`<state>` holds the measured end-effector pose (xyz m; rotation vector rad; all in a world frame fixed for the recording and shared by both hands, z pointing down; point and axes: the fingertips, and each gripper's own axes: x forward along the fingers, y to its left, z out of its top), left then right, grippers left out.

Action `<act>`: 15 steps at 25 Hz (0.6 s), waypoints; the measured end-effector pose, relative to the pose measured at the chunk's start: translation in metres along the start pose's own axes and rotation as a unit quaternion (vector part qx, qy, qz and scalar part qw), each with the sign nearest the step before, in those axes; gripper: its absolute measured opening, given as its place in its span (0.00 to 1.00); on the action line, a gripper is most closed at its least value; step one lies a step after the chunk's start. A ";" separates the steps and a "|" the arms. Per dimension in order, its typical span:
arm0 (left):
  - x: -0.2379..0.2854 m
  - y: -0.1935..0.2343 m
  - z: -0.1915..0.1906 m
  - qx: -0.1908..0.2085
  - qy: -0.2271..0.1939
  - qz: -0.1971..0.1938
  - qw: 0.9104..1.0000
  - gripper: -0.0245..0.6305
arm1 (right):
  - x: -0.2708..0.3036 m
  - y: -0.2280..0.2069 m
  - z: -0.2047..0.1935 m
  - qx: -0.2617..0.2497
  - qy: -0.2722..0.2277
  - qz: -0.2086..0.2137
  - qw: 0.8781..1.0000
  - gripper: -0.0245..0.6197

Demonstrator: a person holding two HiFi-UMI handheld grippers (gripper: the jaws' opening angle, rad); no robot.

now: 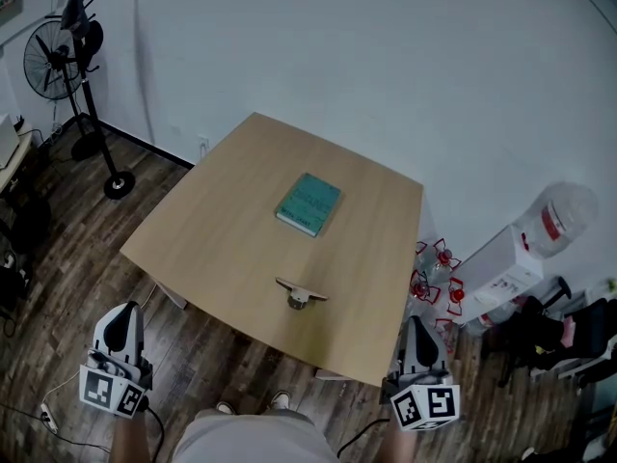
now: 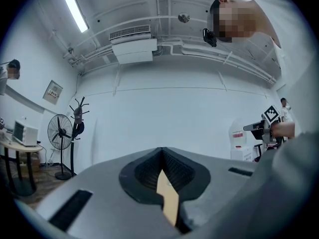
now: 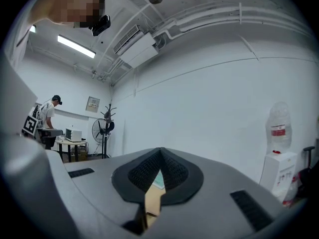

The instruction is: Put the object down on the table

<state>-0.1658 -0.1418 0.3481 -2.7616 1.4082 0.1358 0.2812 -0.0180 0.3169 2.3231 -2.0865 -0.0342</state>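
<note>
A teal book (image 1: 309, 204) lies flat on the light wooden table (image 1: 212, 239), toward its far side. Near the table's front edge rests a small object (image 1: 300, 294), a flat tan piece on a round grey base. My left gripper (image 1: 122, 313) hangs off the table's near left corner, over the floor. My right gripper (image 1: 416, 322) hangs off the near right corner. Neither touches the table or anything on it. In the left gripper view the left gripper (image 2: 162, 149) has its jaws shut with nothing held. The right gripper (image 3: 159, 149) is shut and empty too, with a sliver of table and book showing past its tips.
A standing fan (image 1: 56, 58) and a coat stand are at the back left. A water dispenser (image 1: 501, 270) with a bottle (image 1: 564, 215) and red-capped items (image 1: 439, 278) stand right of the table. Another person (image 3: 50, 113) stands by a small table far left.
</note>
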 end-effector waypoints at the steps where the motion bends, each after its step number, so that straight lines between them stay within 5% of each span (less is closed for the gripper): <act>1: -0.001 0.000 0.000 0.000 -0.001 0.000 1.000 0.05 | 0.000 0.001 0.000 -0.001 0.000 0.001 1.000 0.03; 15: -0.003 0.005 -0.002 -0.007 -0.001 -0.004 1.000 0.05 | 0.000 0.015 -0.002 -0.017 0.005 0.002 1.000 0.03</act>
